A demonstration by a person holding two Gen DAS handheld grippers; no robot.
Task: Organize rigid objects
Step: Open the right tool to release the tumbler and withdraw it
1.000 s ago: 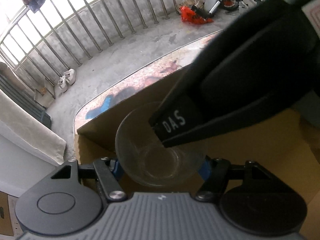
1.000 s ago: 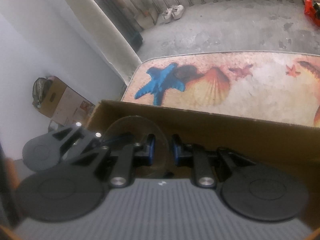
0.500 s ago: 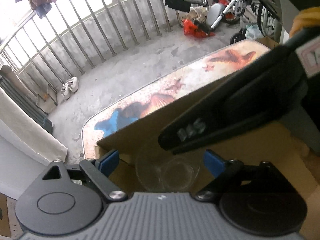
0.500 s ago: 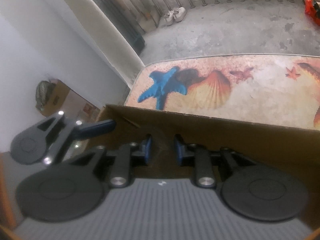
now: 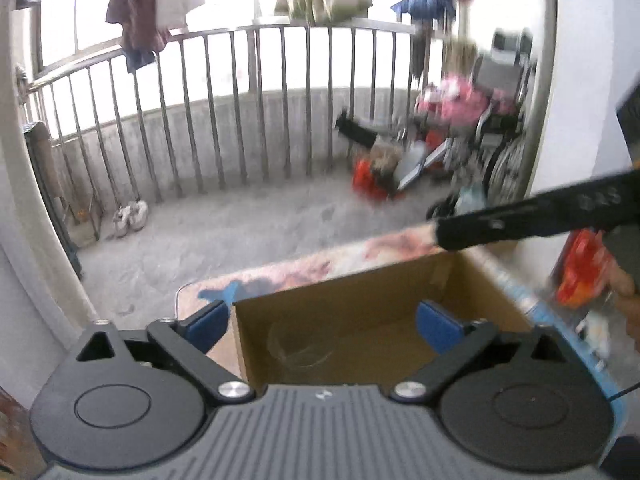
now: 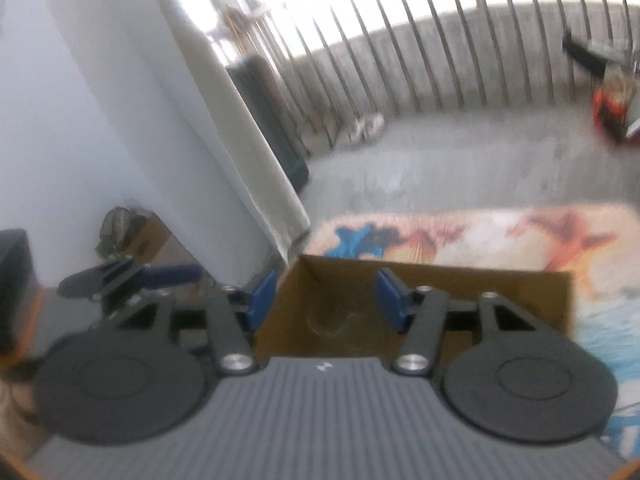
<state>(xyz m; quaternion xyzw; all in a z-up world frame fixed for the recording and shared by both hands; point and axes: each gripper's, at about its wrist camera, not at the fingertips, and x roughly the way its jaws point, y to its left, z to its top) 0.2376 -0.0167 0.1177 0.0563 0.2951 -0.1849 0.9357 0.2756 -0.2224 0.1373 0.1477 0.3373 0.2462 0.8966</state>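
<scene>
Left wrist view: left gripper (image 5: 324, 322) above the box (image 5: 360, 312), jaws spread wide and opening, nothing between the blue pads (image 5: 208, 322).
Right wrist view: right gripper (image 6: 326, 300) above the same box (image 6: 472, 292), jaws partly spread and opening, nothing between the pads (image 6: 390, 300).
Cross-sighting, left view: right gripper's black finger (image 5: 540, 216) crosses the upper right, over the box's far corner.
Cross-sighting, right view: left gripper (image 6: 132, 276) sits low at left, beside the box, blue pad showing.
Glass: clear glass (image 5: 300, 350) lies inside the box near its left wall, free of both grippers; faint outline only. In the right view the glass (image 6: 332, 322) shows as a faint curve on the box floor. Upright or tipped: cannot tell, blur.
Box: open cardboard, standing on the mat (image 6: 500, 236).
Mat: sea-creature print, blue starfish at its left end, lying on grey concrete floor (image 5: 240, 224).
Right edge, left view: a hand (image 5: 624, 292) by a red and clear packet (image 5: 580, 276); blurred.
Background: metal railing (image 5: 240, 100), laundry (image 5: 152, 12) above, shoes (image 5: 130, 216) by the rail.
</scene>
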